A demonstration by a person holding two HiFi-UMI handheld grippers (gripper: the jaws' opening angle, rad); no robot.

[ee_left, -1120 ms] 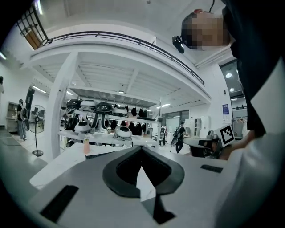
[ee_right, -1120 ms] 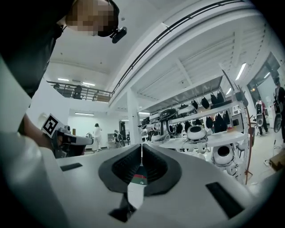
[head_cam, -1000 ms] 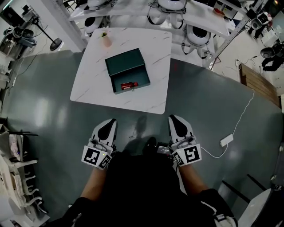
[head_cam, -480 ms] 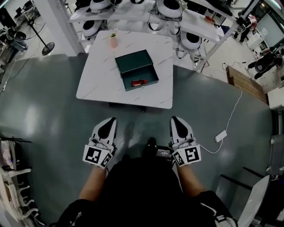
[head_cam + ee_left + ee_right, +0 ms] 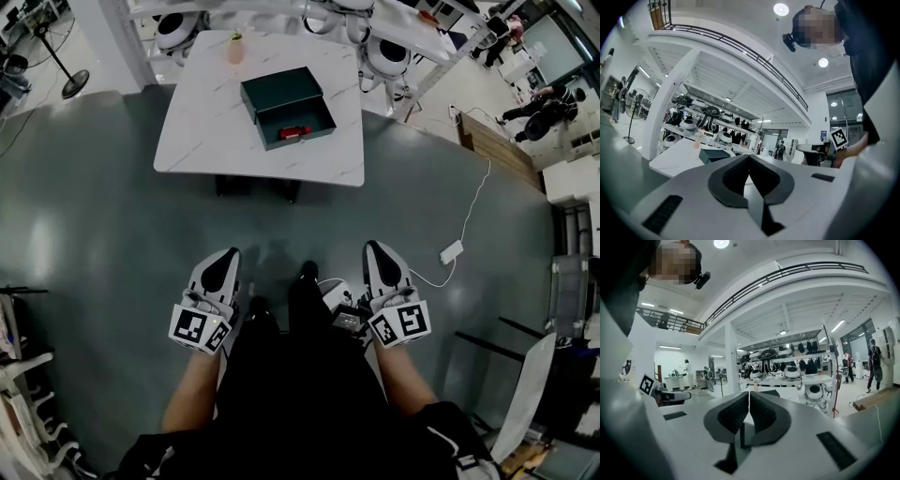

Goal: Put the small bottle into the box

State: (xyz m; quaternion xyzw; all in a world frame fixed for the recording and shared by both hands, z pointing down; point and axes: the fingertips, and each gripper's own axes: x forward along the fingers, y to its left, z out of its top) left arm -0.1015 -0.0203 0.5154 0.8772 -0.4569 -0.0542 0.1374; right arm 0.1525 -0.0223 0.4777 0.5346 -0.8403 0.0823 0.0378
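One small bottle point(image 5: 292, 132) lies in one box point(image 5: 274, 89) on one table point(image 5: 197, 136).

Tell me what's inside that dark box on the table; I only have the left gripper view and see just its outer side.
Observer: In the head view the box is open, and the small bottle, red, lies inside by the wall that faces the person.
Operator: Report the right tool.
Observer: The right tool has its jaws together, with nothing between them.
Operator: Check the floor near it.
Observer: A white corded adapter lies on the grey floor, to the right of that tool.
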